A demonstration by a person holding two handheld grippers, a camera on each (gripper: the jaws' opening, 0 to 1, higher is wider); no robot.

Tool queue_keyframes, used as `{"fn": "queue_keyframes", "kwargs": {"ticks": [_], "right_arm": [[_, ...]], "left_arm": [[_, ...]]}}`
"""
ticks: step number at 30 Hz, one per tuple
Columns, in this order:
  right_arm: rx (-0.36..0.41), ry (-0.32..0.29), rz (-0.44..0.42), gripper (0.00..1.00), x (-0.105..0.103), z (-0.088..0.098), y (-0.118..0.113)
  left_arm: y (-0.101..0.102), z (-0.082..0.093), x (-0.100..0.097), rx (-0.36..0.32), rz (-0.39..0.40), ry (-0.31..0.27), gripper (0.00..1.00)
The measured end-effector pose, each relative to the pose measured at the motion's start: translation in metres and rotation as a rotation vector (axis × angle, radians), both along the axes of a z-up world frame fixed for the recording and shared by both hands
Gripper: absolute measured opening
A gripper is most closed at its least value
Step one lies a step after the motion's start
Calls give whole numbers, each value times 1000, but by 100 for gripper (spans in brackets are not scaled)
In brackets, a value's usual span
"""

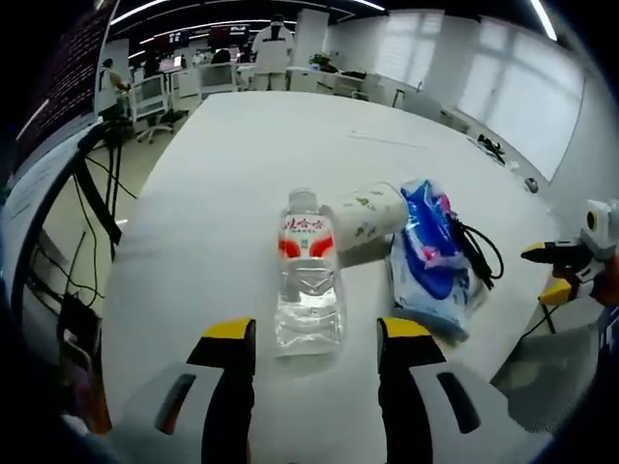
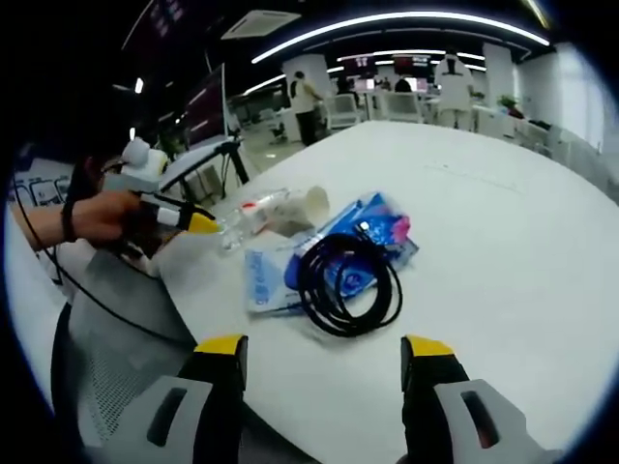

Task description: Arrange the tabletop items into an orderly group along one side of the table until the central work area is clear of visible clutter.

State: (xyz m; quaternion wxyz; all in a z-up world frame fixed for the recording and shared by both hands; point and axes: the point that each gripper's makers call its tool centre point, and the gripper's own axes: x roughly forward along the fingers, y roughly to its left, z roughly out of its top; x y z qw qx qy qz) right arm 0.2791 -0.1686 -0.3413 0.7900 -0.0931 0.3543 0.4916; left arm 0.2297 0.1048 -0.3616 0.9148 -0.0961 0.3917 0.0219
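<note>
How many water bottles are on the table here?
1: the water bottle lies between the left gripper's open jaws, beside the paper cup. Others could be hidden behind the blue package.

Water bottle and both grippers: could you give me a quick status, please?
Both grippers open, holding nothing. Left gripper lined up at water bottle, which lies flat. Paper cup, blue packet and black cable clustered alongside.

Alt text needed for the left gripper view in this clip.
The open left gripper points at a clear water bottle lying on a white table, beside a tipped paper cup, a blue packet and a black cable. The right gripper enters from the right.
</note>
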Motion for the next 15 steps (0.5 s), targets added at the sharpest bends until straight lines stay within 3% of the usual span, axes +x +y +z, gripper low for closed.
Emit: {"fn": "queue_keyframes", "kwargs": {"ticks": [15], "right_arm": [[12, 11, -48, 65, 1, 1, -19]], "left_arm": [[-4, -12, 30, 20, -7, 20, 49]]}}
